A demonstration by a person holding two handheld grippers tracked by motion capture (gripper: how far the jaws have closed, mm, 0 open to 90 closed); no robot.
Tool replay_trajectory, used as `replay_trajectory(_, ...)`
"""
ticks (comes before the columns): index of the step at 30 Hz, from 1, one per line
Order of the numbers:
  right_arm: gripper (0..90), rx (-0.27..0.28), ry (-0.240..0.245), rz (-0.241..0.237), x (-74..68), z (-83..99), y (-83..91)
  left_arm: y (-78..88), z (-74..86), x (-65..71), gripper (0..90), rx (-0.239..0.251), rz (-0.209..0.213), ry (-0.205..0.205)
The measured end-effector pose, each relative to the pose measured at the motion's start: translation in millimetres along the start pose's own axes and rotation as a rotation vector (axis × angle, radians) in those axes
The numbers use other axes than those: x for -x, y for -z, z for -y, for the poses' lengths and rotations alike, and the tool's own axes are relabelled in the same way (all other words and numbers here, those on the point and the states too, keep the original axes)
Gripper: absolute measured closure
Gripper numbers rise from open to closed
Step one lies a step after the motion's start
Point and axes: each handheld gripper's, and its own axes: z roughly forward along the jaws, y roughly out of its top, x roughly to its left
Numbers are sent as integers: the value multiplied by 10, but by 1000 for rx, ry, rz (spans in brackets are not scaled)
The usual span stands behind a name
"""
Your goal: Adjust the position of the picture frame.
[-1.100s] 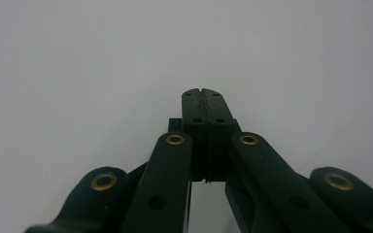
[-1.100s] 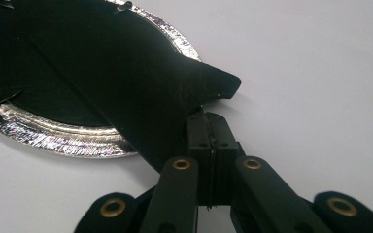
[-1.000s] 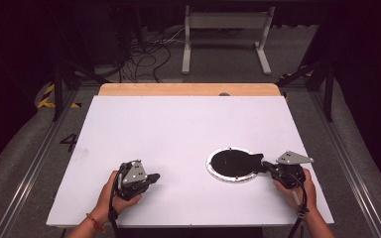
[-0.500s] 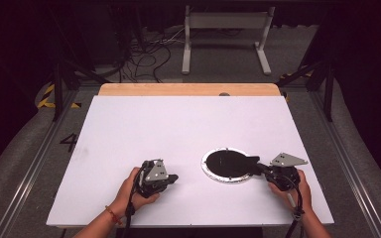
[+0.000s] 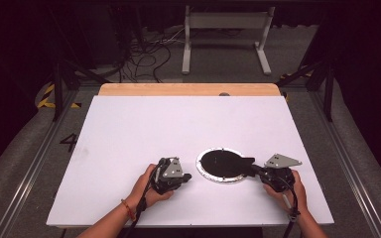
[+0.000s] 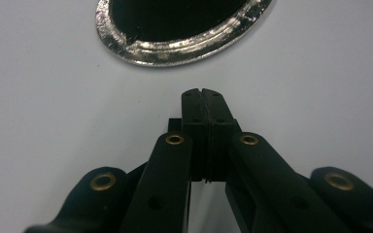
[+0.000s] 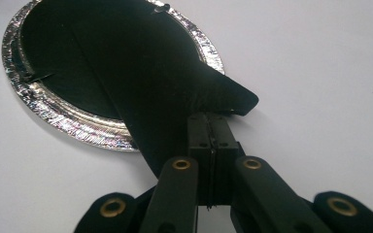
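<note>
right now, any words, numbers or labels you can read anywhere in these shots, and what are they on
"4": a dark figure marked on the grey floor left of the white table.
No readable text on the round silver foil dish, the black cloth in it, or the two black grippers, left and right.

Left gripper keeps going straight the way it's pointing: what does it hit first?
Probably the silver rim of the foil pan, a short stretch of bare table ahead of the shut left gripper.
</note>
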Motion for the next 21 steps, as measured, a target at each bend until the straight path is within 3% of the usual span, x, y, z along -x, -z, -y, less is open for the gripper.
replay_trajectory(12, 900, 1, 28, -27, -139, -44, -31, -150, -96, -11, 896, 3, 26, 1)
replay_trajectory(21, 900, 3, 47, -55, -243, -78, -57, -155, -99, -14, 894, 0, 27, 6)
